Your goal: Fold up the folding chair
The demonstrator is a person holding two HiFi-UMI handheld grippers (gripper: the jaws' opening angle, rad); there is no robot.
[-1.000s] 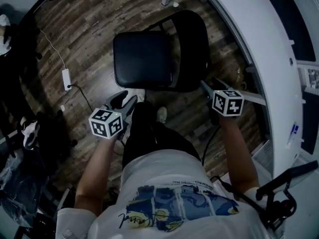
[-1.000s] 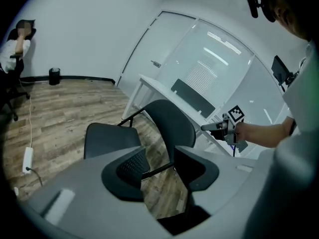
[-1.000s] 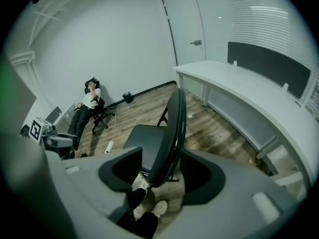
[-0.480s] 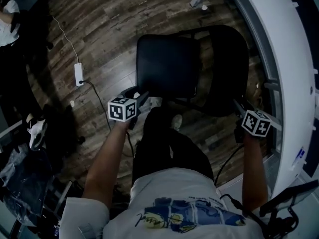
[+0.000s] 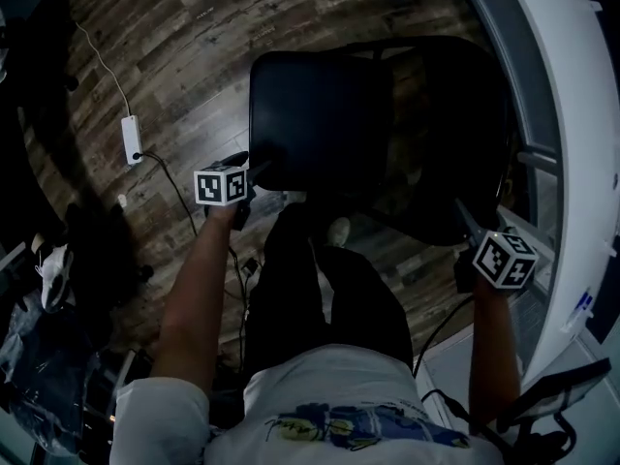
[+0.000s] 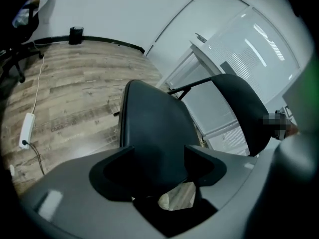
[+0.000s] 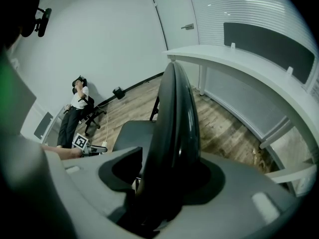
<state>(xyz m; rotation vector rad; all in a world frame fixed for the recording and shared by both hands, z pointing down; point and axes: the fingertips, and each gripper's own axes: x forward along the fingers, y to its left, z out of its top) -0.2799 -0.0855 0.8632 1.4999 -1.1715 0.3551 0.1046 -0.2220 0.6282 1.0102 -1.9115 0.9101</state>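
The left gripper (image 6: 158,161) has blunt black wedge fingers (image 6: 117,171) set in a matt grey shell. They stand wide and have just been opening. The near edge of the seat (image 6: 154,128) lies in the gap, and neither pad presses on it. Below the gap a pale shoe (image 6: 177,195) shows.

The right gripper (image 7: 168,174) also stands wide. The backrest (image 7: 174,113) runs edge-on down between its fingers. The finger on the seat's side (image 7: 124,171) is clear of it, with a strip of seat showing between. The other finger is covered by the backrest.

The folding chair is open and stands on its legs just ahead of the person's legs. The seat is a black padded slab, square with rounded corners, smooth with a dull sheen, and it lies level. The backrest is a thin, curved black panel, glossier than the seat, and it stands upright. A slim black metal tube (image 6: 192,87) joins the two.

In the head view the backrest is at the right and the seat reaches left from it, so the chair's front points left, across the person. The person stands at its side, with the left gripper at the seat's near corner and the right gripper at the backrest's near edge.

The floor (image 5: 174,56) is grey-brown wood-grain plank. A white power strip (image 5: 131,139) lies on it with its cable. A smooth white curved counter (image 5: 572,114) runs just behind the backrest.
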